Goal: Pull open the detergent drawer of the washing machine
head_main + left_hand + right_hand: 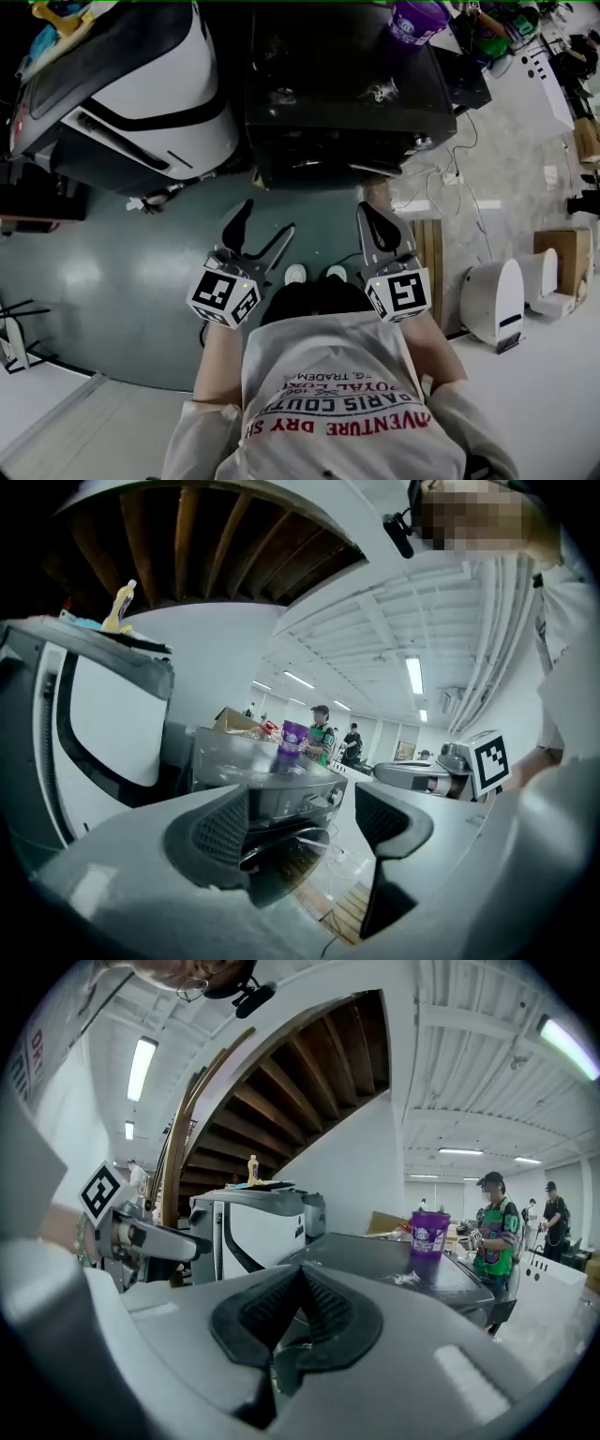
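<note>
Fingers [220, 832] of the left gripper [302, 825] stand spread with nothing between them, the right gripper [298, 1309] has its pads pressed together on nothing, and both hang short of the dark washing machine [347, 94], whose detergent drawer cannot be singled out on the front panel. Likely best: bring the spread left gripper level to the upper panel, close on the drawer's lip, and pull straight back without twisting. Legible print: the shirt [337, 412] shows "PARIS COUT" and "DRY" upside down; the purple cup [419, 19] label is too small to read.
</note>
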Demonstrator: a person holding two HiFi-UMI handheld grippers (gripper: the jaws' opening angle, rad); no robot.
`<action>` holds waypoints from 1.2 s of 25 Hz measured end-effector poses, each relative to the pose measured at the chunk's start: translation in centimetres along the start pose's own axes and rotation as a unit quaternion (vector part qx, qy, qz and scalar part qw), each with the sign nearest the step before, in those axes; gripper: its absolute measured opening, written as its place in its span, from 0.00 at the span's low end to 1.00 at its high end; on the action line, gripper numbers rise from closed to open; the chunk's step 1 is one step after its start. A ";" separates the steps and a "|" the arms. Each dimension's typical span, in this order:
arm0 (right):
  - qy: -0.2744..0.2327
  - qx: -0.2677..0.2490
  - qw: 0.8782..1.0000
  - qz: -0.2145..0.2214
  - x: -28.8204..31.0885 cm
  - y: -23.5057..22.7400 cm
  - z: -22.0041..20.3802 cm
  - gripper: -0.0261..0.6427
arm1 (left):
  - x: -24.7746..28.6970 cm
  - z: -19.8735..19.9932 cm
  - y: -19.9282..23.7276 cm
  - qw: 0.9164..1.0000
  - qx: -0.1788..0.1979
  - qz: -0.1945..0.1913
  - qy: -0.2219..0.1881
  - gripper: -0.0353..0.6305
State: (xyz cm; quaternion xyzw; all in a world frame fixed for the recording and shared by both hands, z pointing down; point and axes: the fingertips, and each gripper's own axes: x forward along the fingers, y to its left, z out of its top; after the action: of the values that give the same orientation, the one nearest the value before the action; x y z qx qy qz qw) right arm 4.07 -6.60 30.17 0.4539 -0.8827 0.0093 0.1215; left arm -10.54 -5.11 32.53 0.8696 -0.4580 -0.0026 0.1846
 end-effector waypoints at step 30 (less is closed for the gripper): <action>0.037 0.039 0.993 0.106 18.4 -6.1 -16.1 0.04 | 19.5 -12.4 14.7 0.930 -0.341 -0.010 -0.137 0.55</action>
State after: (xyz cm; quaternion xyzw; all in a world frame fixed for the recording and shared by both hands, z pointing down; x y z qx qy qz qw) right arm 2.03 -22.82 49.27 0.3617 -0.9195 0.0738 0.1348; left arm -8.75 -24.22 52.04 0.7502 -0.4413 -0.2798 0.4051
